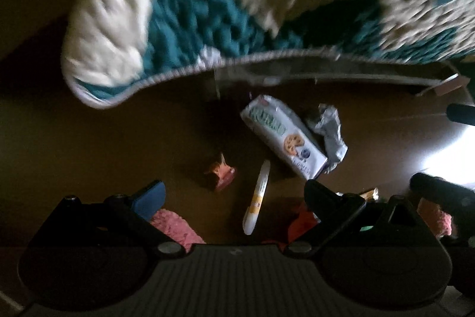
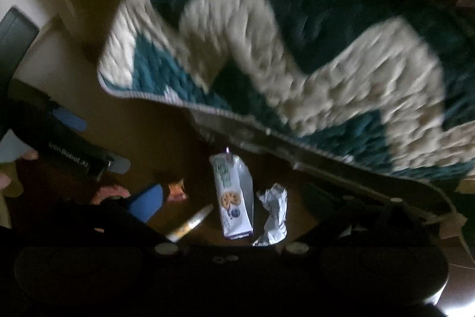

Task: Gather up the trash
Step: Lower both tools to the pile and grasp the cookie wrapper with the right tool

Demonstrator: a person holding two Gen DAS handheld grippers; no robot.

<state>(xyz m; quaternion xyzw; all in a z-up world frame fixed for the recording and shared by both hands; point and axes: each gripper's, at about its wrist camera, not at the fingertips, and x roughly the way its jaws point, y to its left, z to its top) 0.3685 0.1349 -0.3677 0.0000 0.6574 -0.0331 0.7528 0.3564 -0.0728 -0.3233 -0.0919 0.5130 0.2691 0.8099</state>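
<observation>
Nothing collected yet, I judge: biscuit packet (image 1: 285, 138), foil wrapper (image 1: 328, 135), orange wrapper (image 1: 221, 176), tube (image 1: 256, 198) lie on floor. Both grippers' fingers (image 1: 148, 196) released, empty.

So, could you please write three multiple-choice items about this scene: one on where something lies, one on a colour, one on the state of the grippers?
1. Where does the crumpled silver wrapper lie?
A. on top of the rug
B. on the floor right beside the biscuit packet
C. between gripper fingers

2. Which colours has the rug?
A. red and black
B. teal and cream
C. plain grey

3. How is the left gripper?
A. shut on the pen
B. shut on the small orange wrapper
C. open, holding nothing

Answers:
1 B: the silver wrapper lies next to the packet's long side, on bare brown floor.
2 B: teal zigzags alternate with cream ones.
3 C: its fingers stand wide apart, with the pen and the small orange wrapper lying loose between them.
</observation>
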